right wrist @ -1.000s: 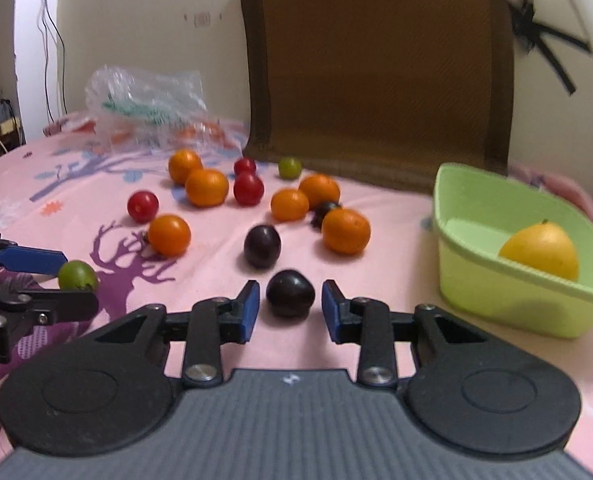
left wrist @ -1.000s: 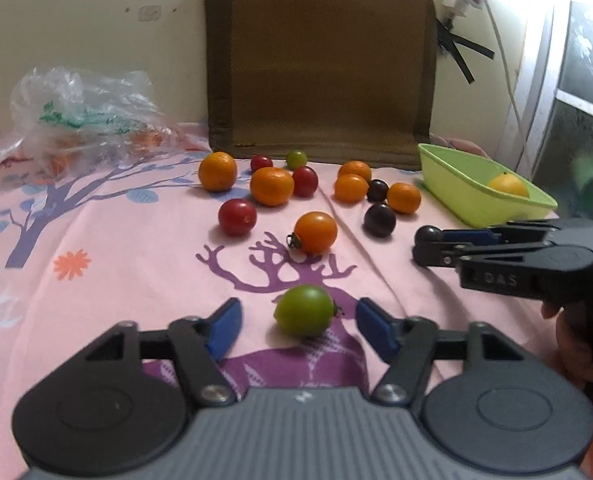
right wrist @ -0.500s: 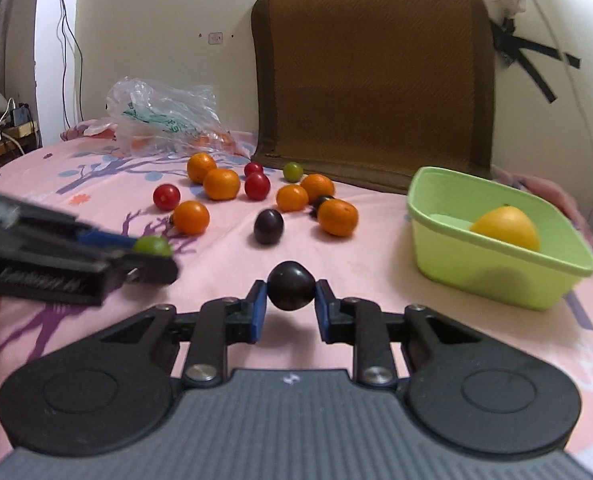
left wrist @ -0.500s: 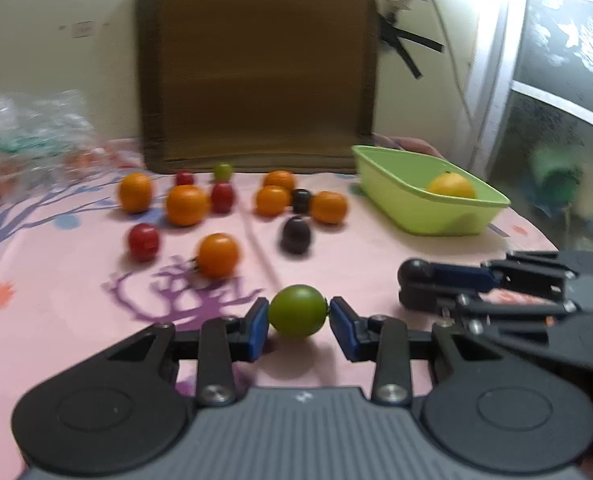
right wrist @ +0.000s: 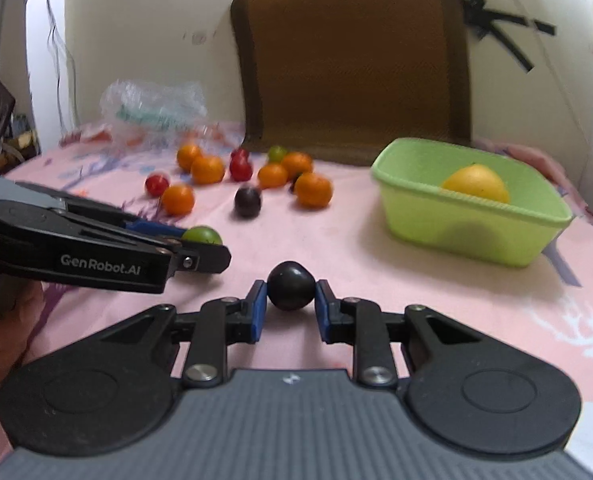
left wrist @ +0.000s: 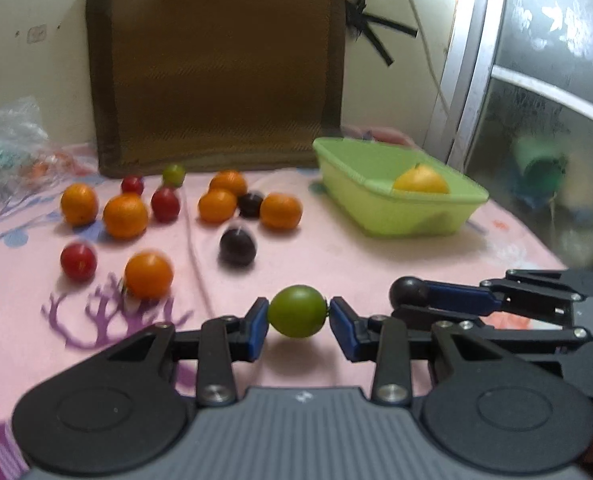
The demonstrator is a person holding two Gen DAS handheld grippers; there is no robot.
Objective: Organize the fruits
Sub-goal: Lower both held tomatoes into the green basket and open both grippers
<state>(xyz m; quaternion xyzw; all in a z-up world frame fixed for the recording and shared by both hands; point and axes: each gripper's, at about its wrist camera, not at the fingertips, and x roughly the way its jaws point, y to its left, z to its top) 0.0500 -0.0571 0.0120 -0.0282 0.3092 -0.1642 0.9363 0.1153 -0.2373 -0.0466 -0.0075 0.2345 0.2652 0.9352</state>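
The green bin [right wrist: 468, 216] at far right holds one yellow fruit [right wrist: 476, 183]. My left jaws grip a green tomato [left wrist: 297, 311], my right jaws a dark plum [right wrist: 290, 286].

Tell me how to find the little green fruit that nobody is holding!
Find the big brown cushion against the wall. Right below its bottom edge sits the small green fruit, farthest back in the scattered pile. It is the only green one lying there; its neighbours are red and orange.
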